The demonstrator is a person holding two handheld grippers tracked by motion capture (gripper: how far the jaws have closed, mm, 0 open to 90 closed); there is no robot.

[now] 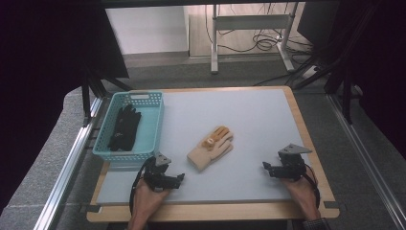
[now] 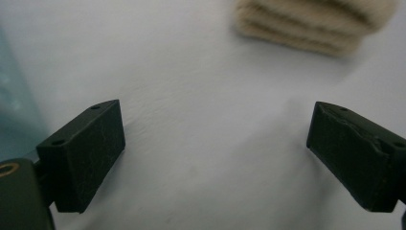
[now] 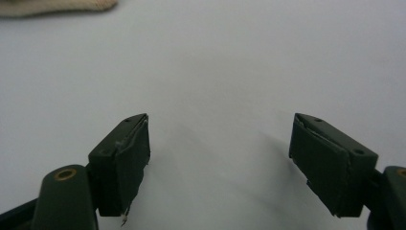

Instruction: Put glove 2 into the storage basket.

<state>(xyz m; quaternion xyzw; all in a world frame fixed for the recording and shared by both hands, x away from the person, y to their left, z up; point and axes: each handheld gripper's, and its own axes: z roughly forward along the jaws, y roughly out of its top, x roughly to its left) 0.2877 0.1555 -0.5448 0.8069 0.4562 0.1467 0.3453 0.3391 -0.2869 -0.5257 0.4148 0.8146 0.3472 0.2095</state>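
Note:
A beige knitted glove (image 1: 211, 147) with orange-tipped fingers lies flat near the middle of the pale table (image 1: 249, 120). A black glove (image 1: 124, 127) lies inside the teal basket (image 1: 152, 125) at the table's left edge. My left gripper (image 1: 178, 179) rests low at the front left, open, with nothing between its jaws; the beige glove's cuff (image 2: 306, 26) lies just ahead of it. My right gripper (image 1: 266, 167) rests at the front right, open and empty, with an edge of the beige glove (image 3: 57, 6) far off at its upper left.
The basket stands close to the left gripper's left side, its wall (image 2: 14, 110) showing as a teal blur. Beyond the table stand a white desk frame (image 1: 249, 33) and loose cables (image 1: 268, 43) on the floor. A metal rail (image 1: 67, 163) runs along the left.

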